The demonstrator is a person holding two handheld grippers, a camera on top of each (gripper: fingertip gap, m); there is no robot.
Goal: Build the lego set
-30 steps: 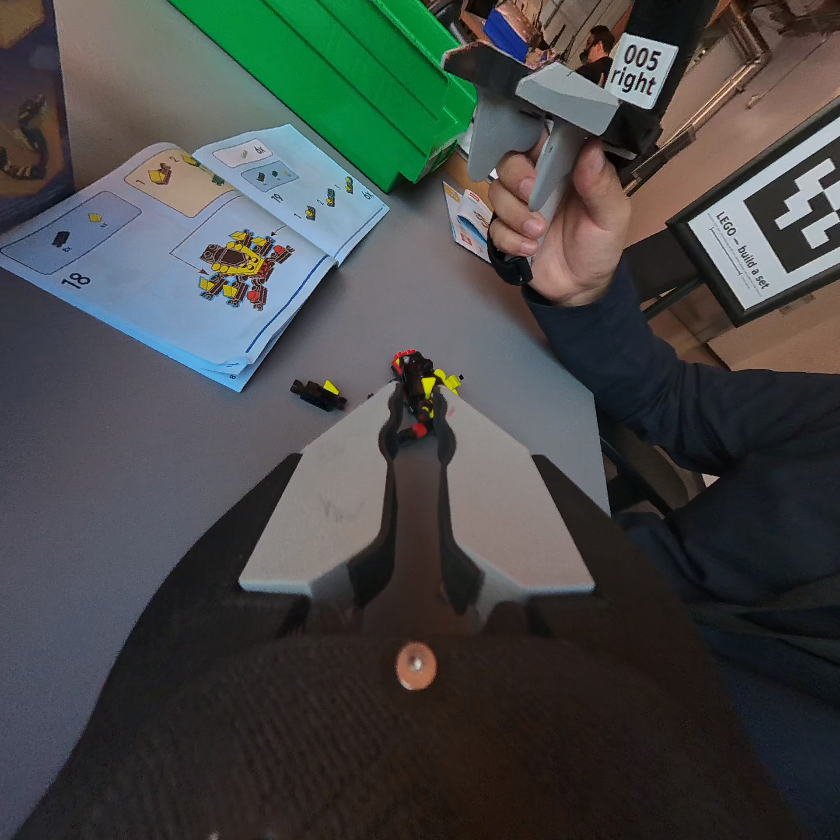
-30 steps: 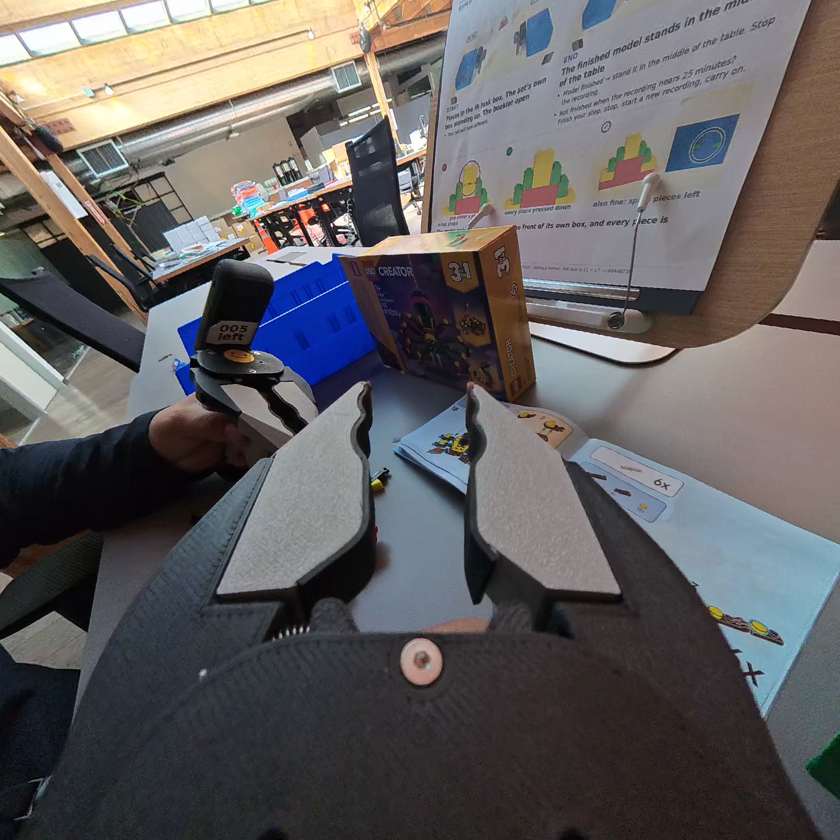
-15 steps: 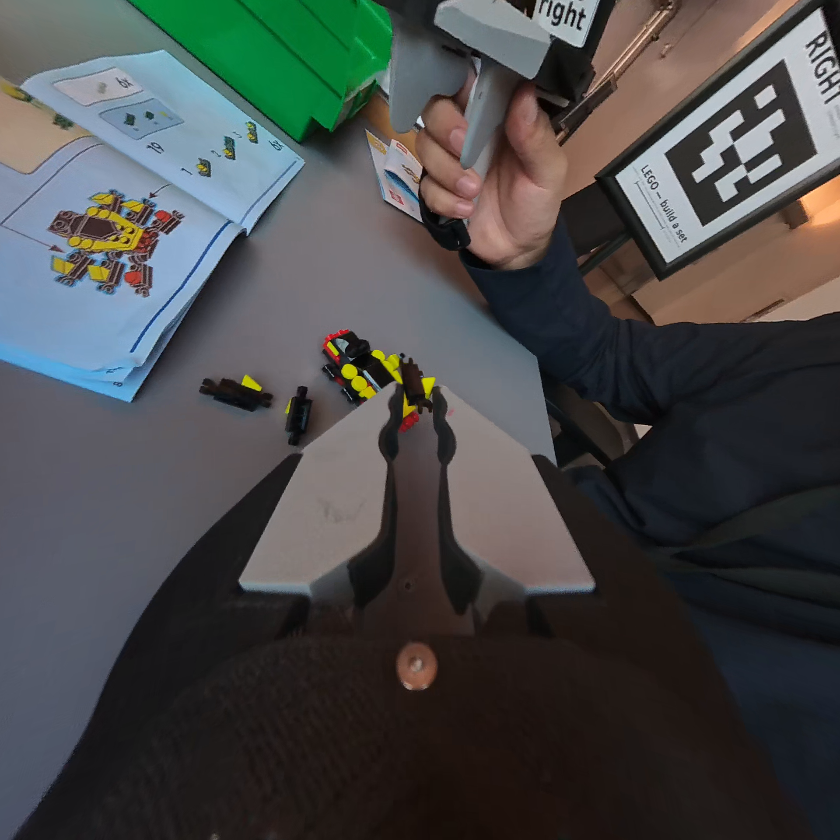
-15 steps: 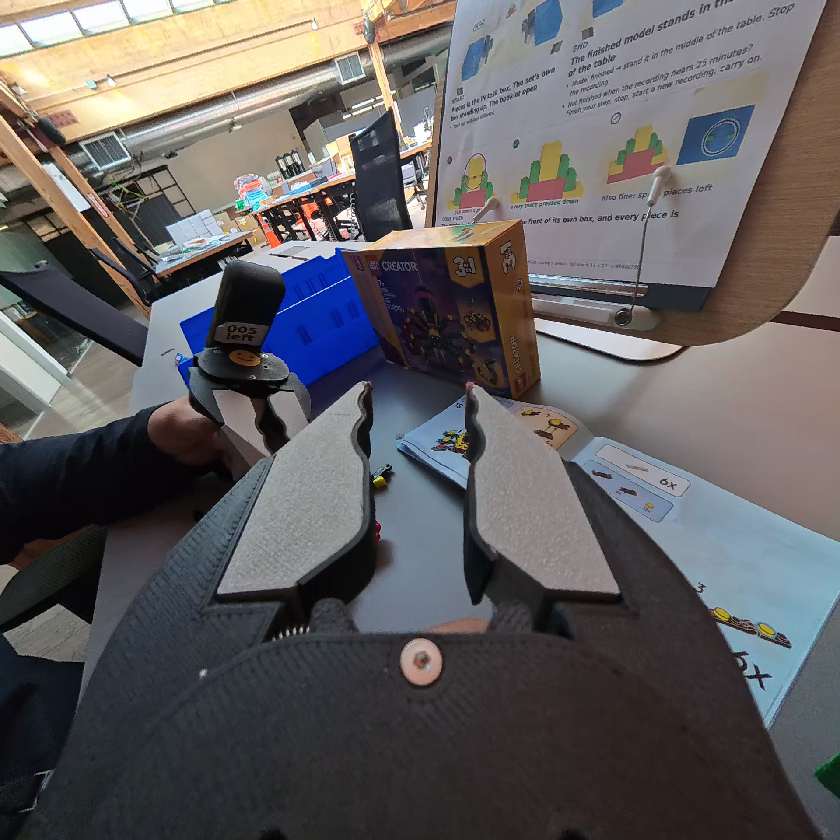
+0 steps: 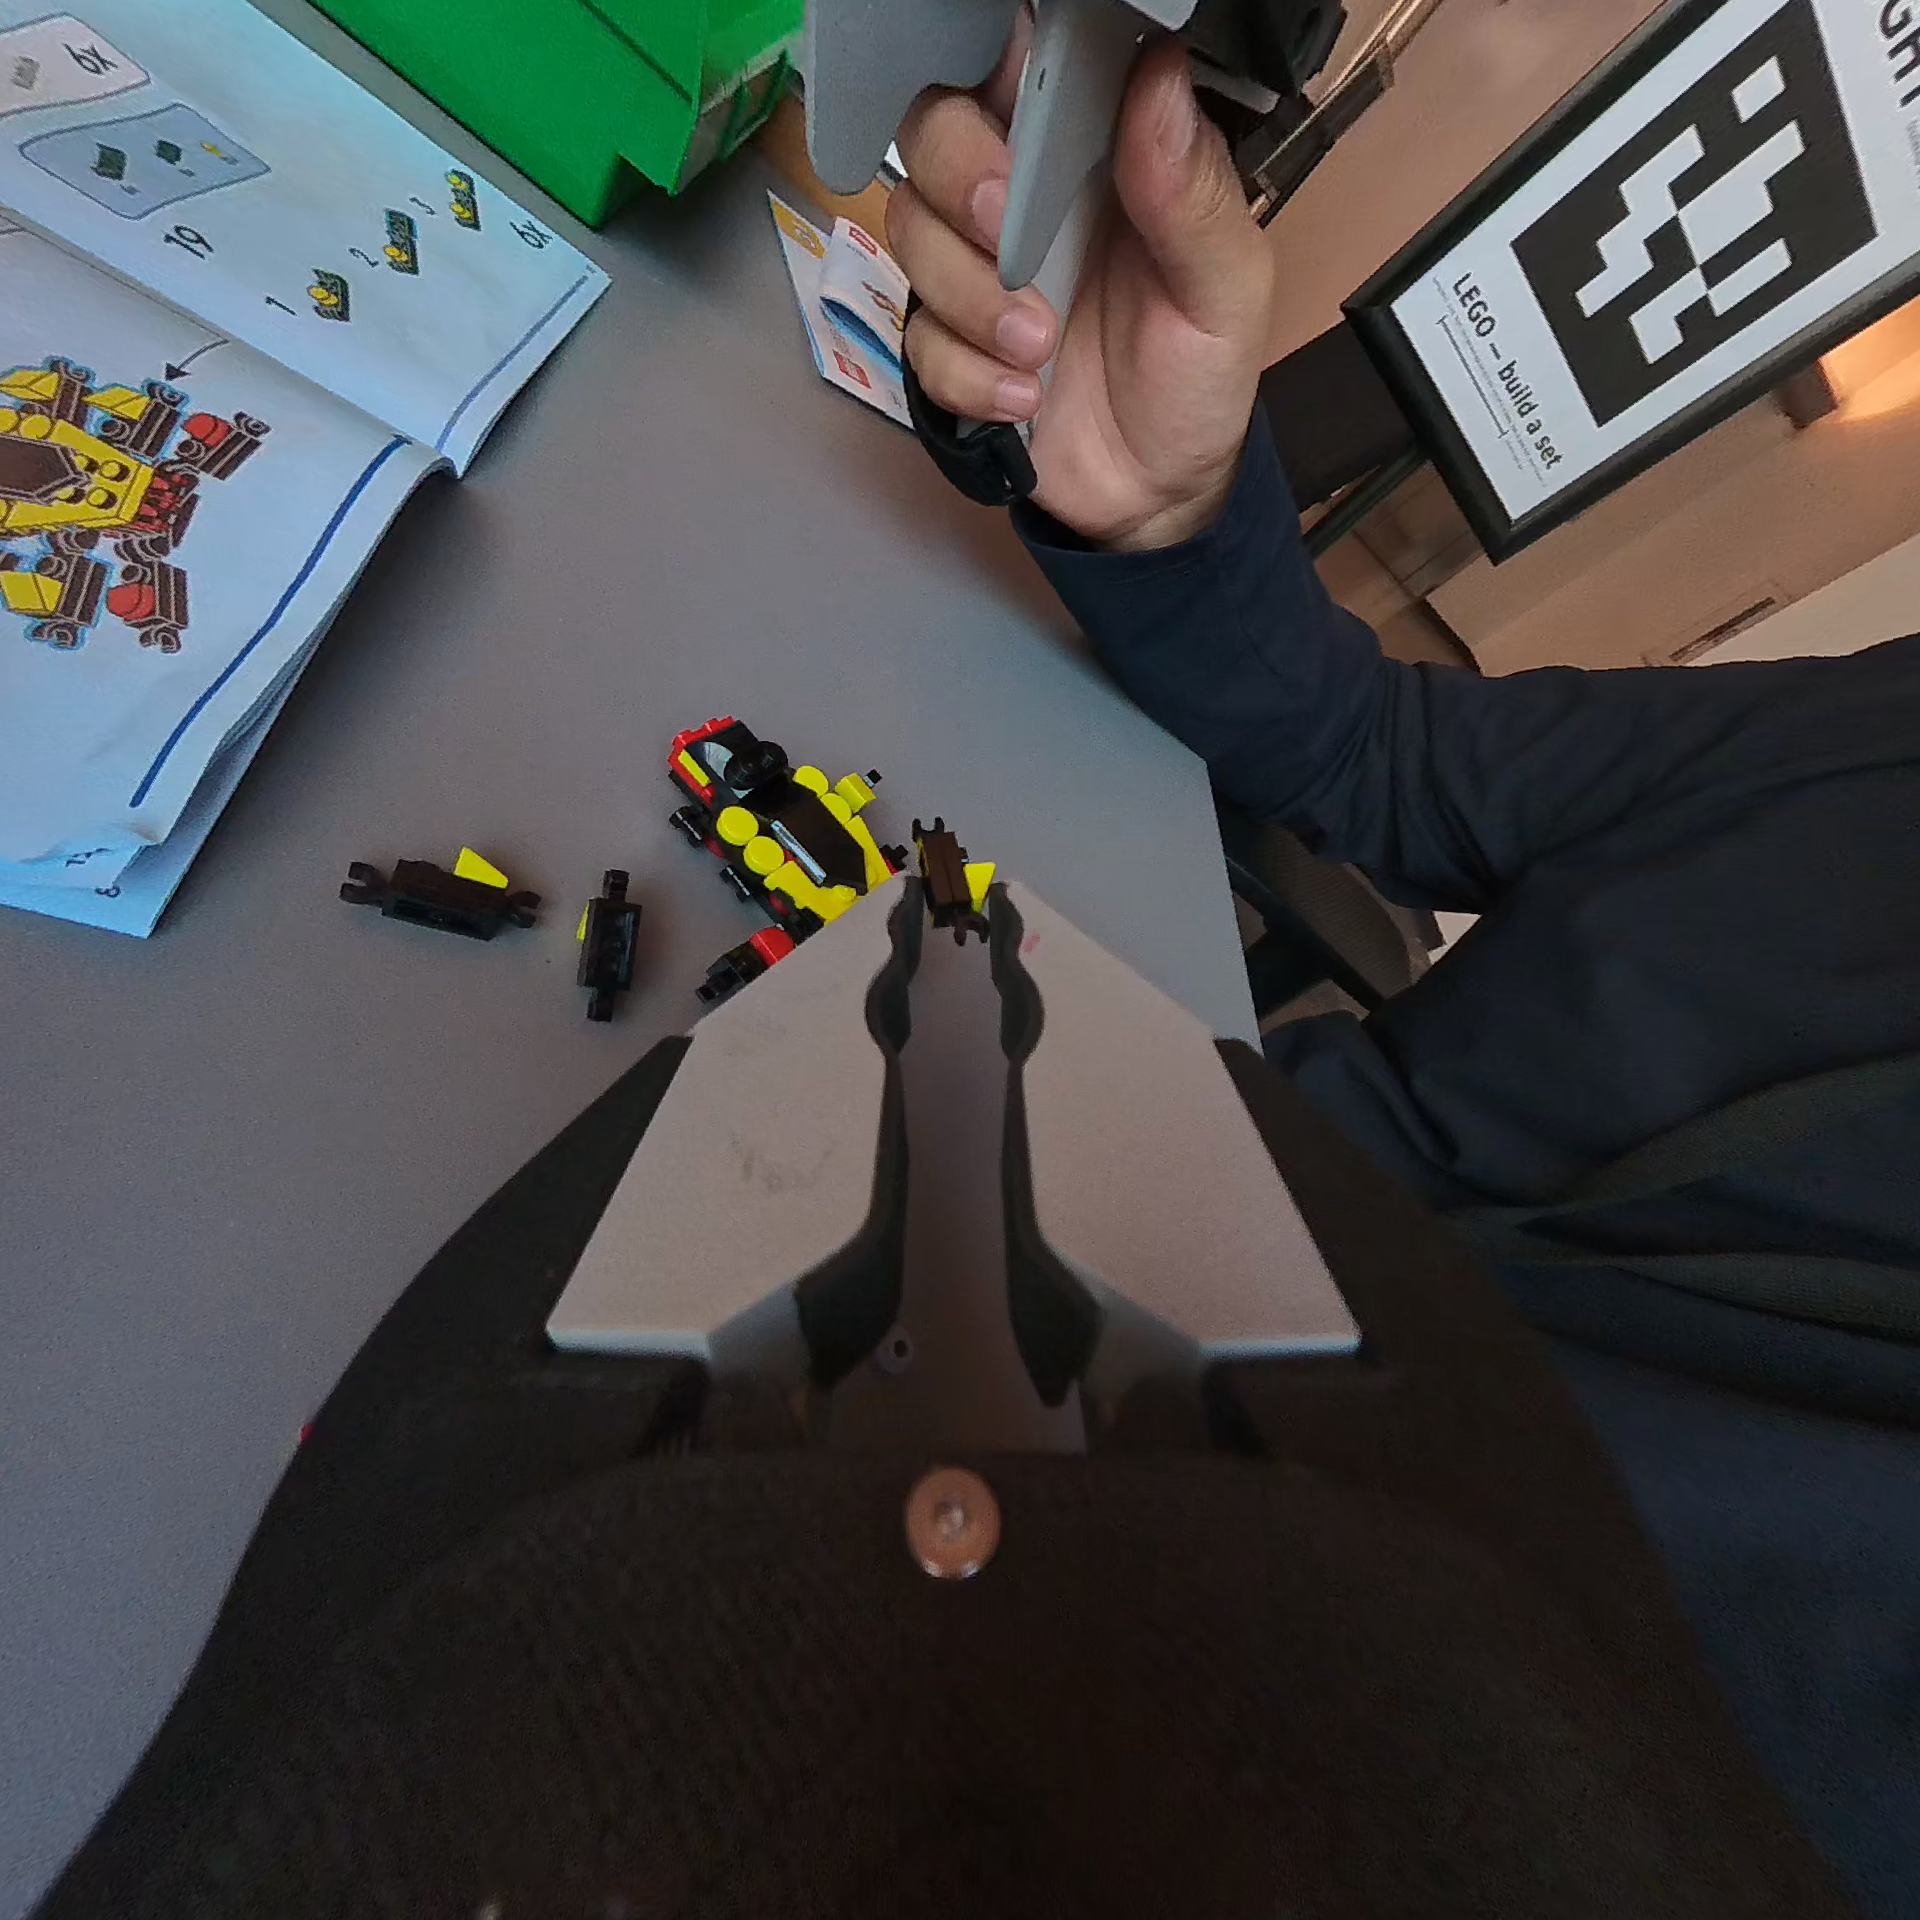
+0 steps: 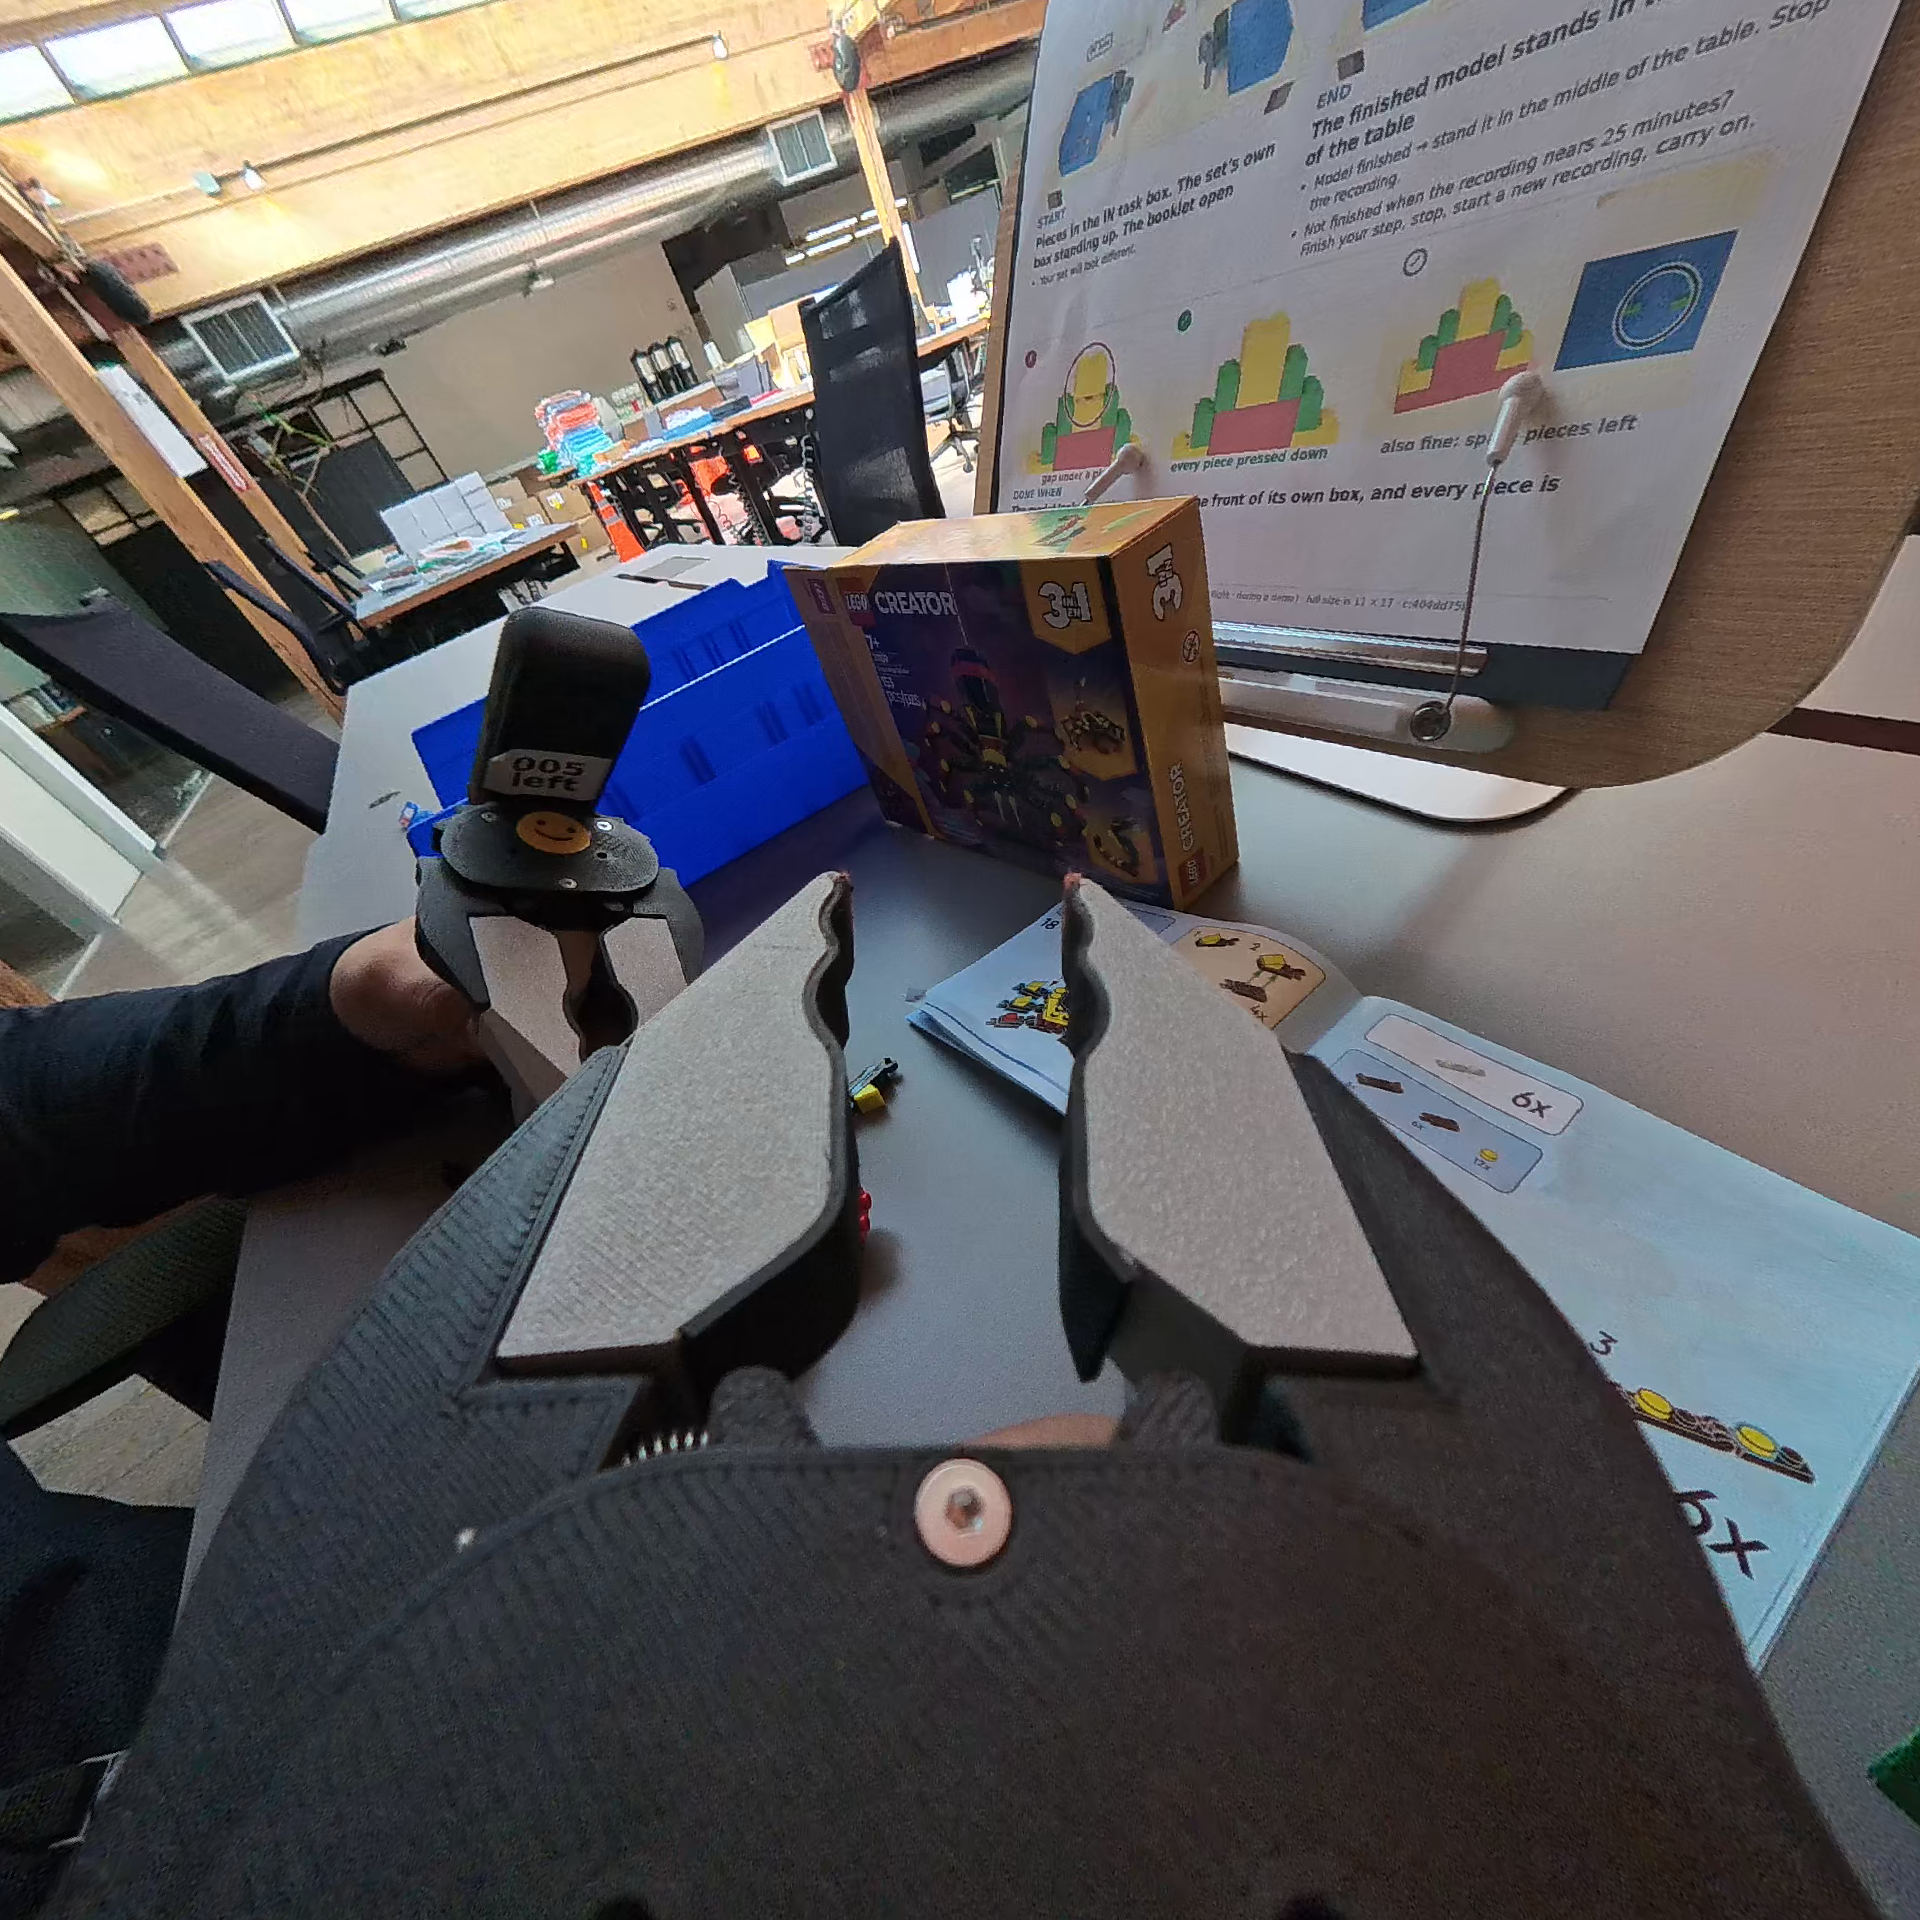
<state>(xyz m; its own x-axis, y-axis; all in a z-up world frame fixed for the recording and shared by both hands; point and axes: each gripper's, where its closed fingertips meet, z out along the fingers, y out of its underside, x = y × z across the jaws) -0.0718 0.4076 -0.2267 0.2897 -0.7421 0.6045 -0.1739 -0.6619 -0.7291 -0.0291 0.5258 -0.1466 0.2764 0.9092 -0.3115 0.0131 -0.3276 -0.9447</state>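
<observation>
My left gripper (image 5: 951, 902) is shut on a small brown and yellow leg piece (image 5: 943, 864), held at its fingertips just right of the yellow, black and red model body (image 5: 781, 831) lying on the grey table (image 5: 260, 1143). Two loose black and yellow leg pieces (image 5: 436, 894) (image 5: 608, 940) lie to the left of the body. My right gripper (image 6: 951, 894) is open and empty, held above the table; it also shows in the left wrist view (image 5: 997, 114), gripped by a hand. One small yellow and black piece (image 6: 873, 1086) shows between its fingers.
The open instruction booklet (image 5: 208, 436) lies at the far left, with a green bin (image 5: 582, 94) behind it. In the right wrist view a set box (image 6: 1039, 717), a blue bin (image 6: 727, 727) and an upright instruction board (image 6: 1455, 312) stand at the back. The table edge (image 5: 1231, 935) is close on the right. Left tips to right tips: about 15 cm.
My left gripper has drawn back from the model body with the leg piece in it; the body and two loose pieces now lie left of its tips. The right gripper has hardly moved.
</observation>
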